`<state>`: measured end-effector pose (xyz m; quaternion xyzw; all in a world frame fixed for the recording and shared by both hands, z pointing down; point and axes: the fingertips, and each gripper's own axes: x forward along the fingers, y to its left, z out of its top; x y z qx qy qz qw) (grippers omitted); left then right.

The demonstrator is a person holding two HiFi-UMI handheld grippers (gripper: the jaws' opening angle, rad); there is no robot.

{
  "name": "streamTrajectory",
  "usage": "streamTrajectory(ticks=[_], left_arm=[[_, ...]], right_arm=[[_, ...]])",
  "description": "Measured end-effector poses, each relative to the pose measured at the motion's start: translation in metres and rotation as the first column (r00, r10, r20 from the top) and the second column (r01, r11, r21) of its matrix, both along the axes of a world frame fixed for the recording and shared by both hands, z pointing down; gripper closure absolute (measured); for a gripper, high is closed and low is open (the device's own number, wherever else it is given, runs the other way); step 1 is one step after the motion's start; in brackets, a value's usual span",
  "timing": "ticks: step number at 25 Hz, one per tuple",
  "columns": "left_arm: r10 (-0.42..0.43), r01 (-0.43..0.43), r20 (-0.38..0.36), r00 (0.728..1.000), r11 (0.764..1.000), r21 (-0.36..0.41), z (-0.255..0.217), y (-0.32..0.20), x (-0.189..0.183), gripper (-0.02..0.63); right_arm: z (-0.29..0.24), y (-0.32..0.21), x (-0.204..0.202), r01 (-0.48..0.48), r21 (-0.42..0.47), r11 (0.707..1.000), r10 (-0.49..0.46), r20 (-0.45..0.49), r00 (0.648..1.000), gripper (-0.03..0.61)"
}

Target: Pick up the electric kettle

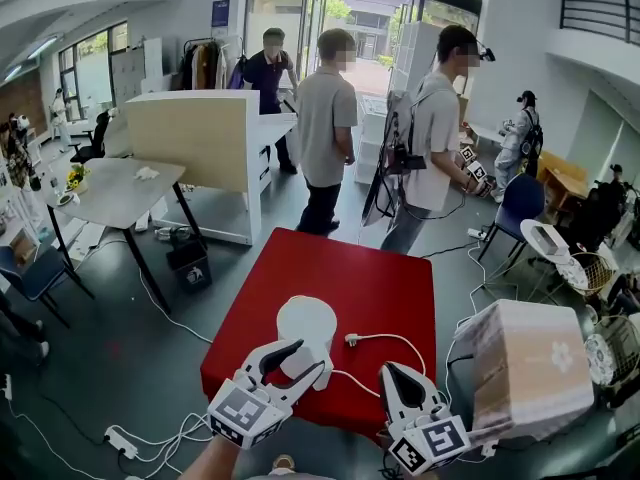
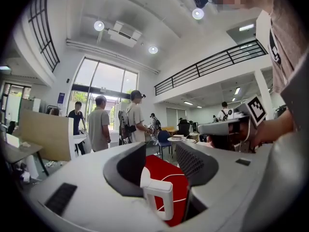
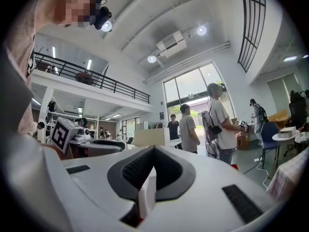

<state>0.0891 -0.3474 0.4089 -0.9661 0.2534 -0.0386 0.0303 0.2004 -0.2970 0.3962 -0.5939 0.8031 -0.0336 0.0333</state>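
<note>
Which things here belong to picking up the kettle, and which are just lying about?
Job: electric kettle; its handle, between the jaws of the open left gripper; red table under it.
Lying about: white plug and cord; cloth-covered box; black bin; floor power strip; grey table; right gripper, shut.

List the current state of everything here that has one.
White electric kettle: upright on the red square table, not lifted.
Left gripper: open, at the kettle's near side, not clamped on it.
Right gripper: shut, empty.
White power cord: loose on the table, its plug lying free.
</note>
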Motion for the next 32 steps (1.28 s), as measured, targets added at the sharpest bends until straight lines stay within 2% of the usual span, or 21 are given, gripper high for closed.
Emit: streamTrajectory(ticks=[4, 12, 21, 32], left_arm=[[0.024, -0.023, 0.034, 0.999, 0.999, -0.028, 0.031, -0.001, 0.004, 0.416], [0.044, -0.038, 0.043, 0.998, 0.990, -0.137, 0.111, -0.007, 0.008, 0.417], [0.072, -0.058, 0.077, 0.994, 0.985, -0.163, 0.143, -0.015, 0.021, 0.416], [0.140, -0.123, 0.077, 0.987, 0.973, -0.195, 0.161, -0.023, 0.055, 0.417]], right_arm=[[0.004, -0.002, 0.003, -0.011, -0.011, 1.000, 0.010, -0.013, 1.000, 0.568], [0.013, -0.007, 0.011, -0.026, -0.037, 0.999, 0.026, -0.025, 0.999, 0.568], [0.023, -0.017, 0.017, -0.036, -0.066, 0.997, 0.035, -0.026, 0.999, 0.568], [0.030, -0.017, 0.032, -0.081, -0.099, 0.992, 0.077, -0.036, 0.996, 0.568]])
